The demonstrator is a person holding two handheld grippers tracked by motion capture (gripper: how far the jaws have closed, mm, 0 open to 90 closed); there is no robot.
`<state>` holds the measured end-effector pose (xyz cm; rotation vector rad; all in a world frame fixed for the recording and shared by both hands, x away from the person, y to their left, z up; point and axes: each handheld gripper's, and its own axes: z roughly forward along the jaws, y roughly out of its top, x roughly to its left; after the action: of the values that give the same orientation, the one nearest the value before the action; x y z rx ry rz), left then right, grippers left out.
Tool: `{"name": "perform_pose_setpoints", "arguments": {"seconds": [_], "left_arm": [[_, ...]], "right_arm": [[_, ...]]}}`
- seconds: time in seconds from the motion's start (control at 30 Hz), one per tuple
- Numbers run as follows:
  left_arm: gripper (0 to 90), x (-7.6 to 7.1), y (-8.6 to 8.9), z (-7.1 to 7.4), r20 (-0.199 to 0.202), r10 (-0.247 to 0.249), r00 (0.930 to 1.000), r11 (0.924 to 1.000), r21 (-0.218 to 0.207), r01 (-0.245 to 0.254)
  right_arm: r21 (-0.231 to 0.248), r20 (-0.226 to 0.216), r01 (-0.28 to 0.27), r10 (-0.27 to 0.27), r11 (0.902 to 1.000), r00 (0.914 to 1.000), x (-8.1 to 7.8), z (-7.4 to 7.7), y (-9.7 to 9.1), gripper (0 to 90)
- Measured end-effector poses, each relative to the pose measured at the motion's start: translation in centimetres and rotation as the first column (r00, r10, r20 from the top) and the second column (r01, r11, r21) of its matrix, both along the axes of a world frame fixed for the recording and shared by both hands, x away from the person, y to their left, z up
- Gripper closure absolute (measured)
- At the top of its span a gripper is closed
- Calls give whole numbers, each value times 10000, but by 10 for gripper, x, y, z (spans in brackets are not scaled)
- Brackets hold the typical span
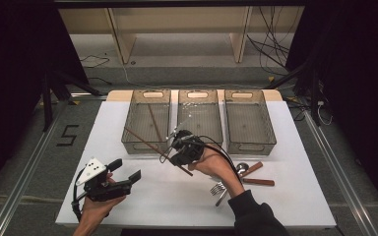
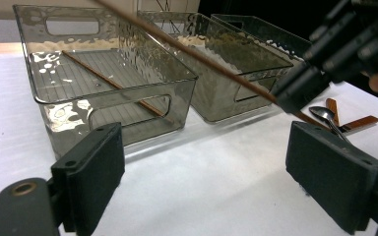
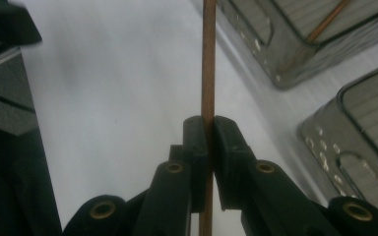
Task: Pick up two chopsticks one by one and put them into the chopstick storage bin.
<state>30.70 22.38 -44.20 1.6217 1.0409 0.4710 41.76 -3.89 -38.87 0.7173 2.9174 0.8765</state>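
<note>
My right gripper point(image 1: 173, 152) is shut on a long brown chopstick point(image 1: 142, 141) and holds it above the table, in front of the left bin point(image 1: 146, 93). The stick's far end slants up and left over that bin's front rim. In the right gripper view the jaws point(image 3: 209, 123) pinch the chopstick point(image 3: 208, 73) near its middle. A second chopstick point(image 1: 153, 120) lies inside the left bin. My left gripper point(image 1: 126, 169) hovers open at the front left with nothing between its pads point(image 2: 93, 172). From there I see the held chopstick point(image 2: 197, 56) and the right gripper point(image 2: 300, 88).
Three clear grey bins stand side by side at the back: left, middle point(image 1: 200, 94) and right point(image 1: 249, 94). A fork point(image 1: 218, 189), a spoon point(image 1: 241, 167) and two brown-handled utensils point(image 1: 258, 182) lie on the white table point(image 1: 285, 206) at the right.
</note>
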Motion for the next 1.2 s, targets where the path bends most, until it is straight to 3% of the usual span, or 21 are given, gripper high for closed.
{"name": "perform_pose_setpoints", "arguments": {"seconds": [0.27,0.6,1.03,1.2], "left_arm": [[141,0,1,0,2,-7,10000,10000,-12,7],[141,0,0,0,41,46,10000,9999,-159,-45],[141,0,1,0,22,-10,10000,9999,-112,10],[141,0,1,0,26,-12,10000,9999,-116,13]], "right_arm": [[638,150,359,-369,9973,9992,16,12,10,852],[977,224,971,-998,9905,9948,35,20,18,852],[1497,16,1955,-1979,9692,9802,63,22,25,852],[1812,-185,2374,-2380,9544,9711,75,22,29,852]]}}
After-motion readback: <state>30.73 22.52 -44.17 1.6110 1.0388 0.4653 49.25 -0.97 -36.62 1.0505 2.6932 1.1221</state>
